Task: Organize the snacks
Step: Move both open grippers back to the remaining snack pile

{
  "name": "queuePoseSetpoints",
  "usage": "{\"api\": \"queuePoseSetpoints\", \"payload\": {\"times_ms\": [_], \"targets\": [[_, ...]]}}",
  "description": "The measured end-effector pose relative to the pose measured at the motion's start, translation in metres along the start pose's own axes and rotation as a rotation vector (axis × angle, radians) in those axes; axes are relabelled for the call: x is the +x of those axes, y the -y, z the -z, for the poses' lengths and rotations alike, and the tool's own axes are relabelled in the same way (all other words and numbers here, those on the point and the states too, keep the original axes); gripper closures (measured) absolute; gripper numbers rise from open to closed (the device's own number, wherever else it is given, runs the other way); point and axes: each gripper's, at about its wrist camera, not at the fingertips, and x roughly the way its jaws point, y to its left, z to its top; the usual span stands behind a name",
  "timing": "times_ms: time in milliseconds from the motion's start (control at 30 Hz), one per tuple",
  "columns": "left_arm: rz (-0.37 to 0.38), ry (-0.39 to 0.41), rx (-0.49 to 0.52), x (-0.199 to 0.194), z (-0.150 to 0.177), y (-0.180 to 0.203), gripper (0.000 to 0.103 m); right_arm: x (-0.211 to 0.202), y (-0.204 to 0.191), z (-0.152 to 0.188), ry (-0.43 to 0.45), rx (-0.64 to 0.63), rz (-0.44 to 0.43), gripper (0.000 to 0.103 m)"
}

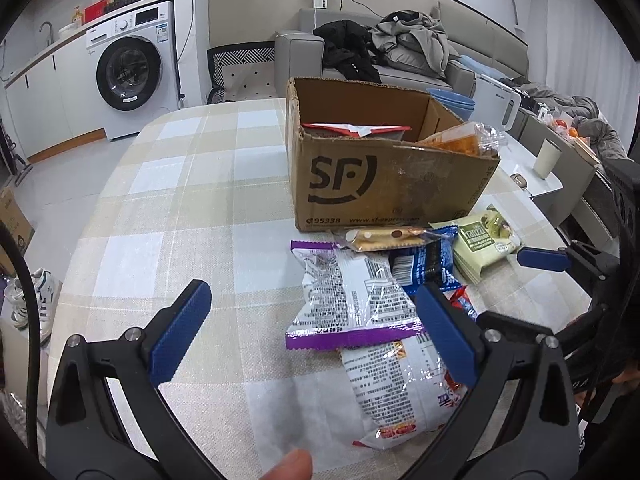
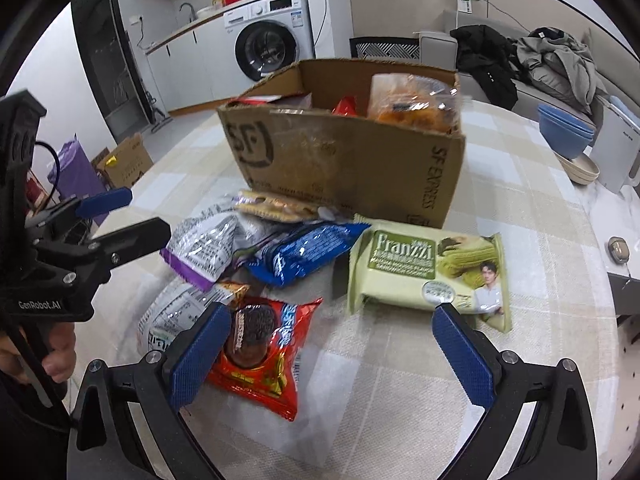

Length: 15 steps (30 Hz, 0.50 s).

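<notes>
Your left claw (image 1: 312, 334) and right claw (image 2: 332, 354) both gape wide, empty, over loose snacks (image 2: 276, 256) on the counter (image 1: 180, 208), just before the box (image 1: 384, 184).

Washing machine (image 1: 128, 74) far left; sofa (image 1: 400, 60) w/ clothes (image 1: 412, 40); blue bowls (image 2: 566, 130), white cup (image 1: 547, 159) right.

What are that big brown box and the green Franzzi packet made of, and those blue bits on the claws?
The box looks like corrugated cardboard: matte brown, scuffed, with ragged edges and printed black lettering. The Franzzi packet seems to be thin plastic film with a soft sheen and crimped ends. The blue pads on the right claw look like textured rubber or plastic, finely ridged; which one is hard to tell.
</notes>
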Motion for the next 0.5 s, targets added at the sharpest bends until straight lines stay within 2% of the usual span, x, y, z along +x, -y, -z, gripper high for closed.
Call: {"api": "queuePoseSetpoints", "payload": {"times_ms": [200,500], "targets": [[-0.003,-0.014,-0.003,0.002,0.001,0.0,0.001,0.017,-0.016,0.007,-0.059,-0.06,0.023,0.0],[-0.011,-0.03,0.008,0.001,0.005,-0.002,0.001,0.029,-0.024,0.009,-0.093,-0.076,0.06,0.0]]}}
